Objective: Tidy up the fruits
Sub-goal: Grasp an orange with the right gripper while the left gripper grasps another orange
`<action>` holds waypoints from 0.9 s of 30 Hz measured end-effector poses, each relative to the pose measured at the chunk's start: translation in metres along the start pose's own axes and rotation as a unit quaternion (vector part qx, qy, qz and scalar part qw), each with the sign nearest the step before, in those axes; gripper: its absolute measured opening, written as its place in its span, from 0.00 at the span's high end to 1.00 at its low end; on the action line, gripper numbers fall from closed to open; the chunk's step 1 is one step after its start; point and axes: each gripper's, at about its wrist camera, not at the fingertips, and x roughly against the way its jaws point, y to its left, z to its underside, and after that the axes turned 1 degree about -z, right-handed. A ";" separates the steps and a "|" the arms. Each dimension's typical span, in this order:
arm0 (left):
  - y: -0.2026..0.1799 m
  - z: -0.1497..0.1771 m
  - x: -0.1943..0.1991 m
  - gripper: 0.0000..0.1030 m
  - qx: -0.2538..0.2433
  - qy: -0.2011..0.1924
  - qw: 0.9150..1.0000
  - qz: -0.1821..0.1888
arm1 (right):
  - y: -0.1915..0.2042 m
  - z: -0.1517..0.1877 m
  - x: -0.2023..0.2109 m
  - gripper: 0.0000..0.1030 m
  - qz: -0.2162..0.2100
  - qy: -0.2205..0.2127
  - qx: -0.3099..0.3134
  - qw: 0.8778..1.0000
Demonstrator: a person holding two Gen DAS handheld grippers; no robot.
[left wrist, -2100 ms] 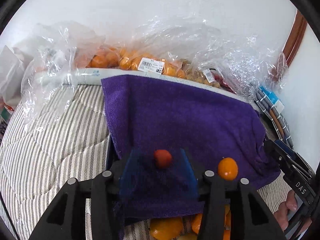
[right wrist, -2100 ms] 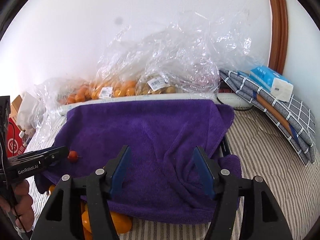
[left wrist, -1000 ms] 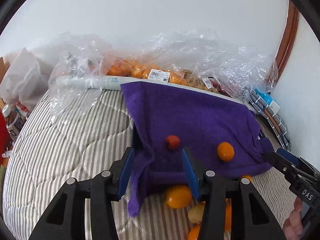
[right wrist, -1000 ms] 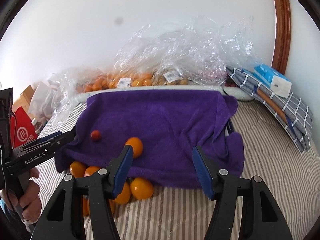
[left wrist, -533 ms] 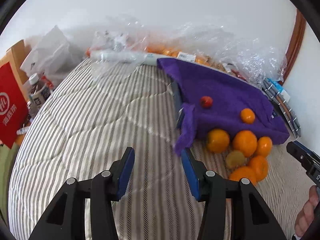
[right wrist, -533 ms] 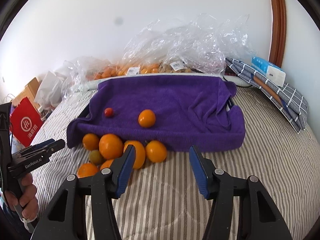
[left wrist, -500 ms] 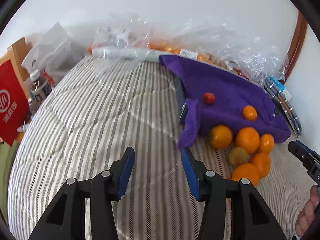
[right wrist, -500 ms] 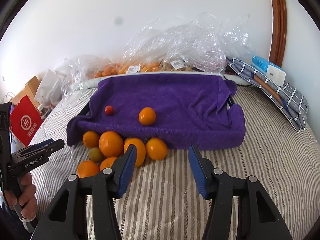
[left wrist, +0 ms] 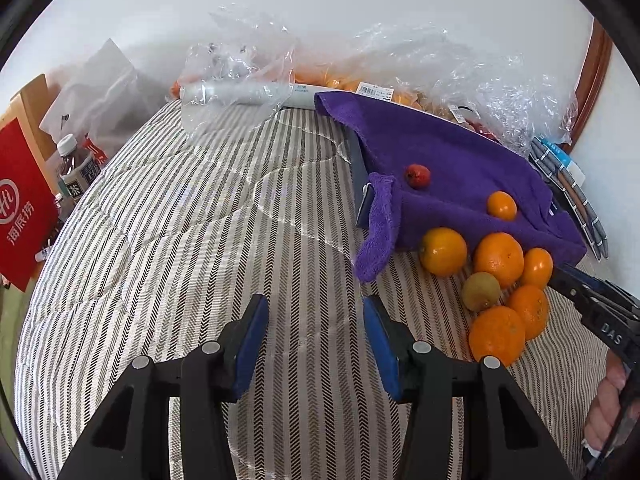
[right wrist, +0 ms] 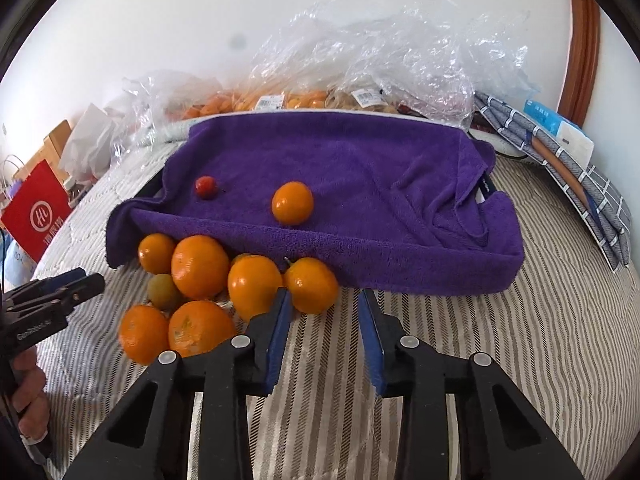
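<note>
Seven round, firm, roll-prone fruits (right wrist: 200,292) lay heaped at lower left before the towel (right wrist: 360,184), needing a pinch across the middle; my right gripper (right wrist: 320,300) was closing on nothing, my left (left wrist: 314,312) spread, empty.

Home bedroom: striped quilted mattress (left wrist: 192,216) against white wall (right wrist: 160,20), folded plaid bedding (right wrist: 576,184) far right, shopping bags (left wrist: 24,204) at left.

Black claw (right wrist: 322,308), blue pads, silver screws
</note>
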 end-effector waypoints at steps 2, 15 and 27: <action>-0.002 0.000 -0.001 0.54 -0.002 0.001 1.000 0.000 | 0.001 -0.003 -0.006 0.67 -0.007 0.005 0.007 1.000; -0.011 0.001 -0.001 0.51 -0.024 0.001 1.000 0.007 | 0.006 -0.005 -0.020 0.69 -0.019 0.011 0.029 0.999; -0.043 -0.017 0.002 0.51 -0.044 -0.005 0.996 0.079 | -0.024 0.018 0.014 0.69 -0.006 -0.014 0.005 1.000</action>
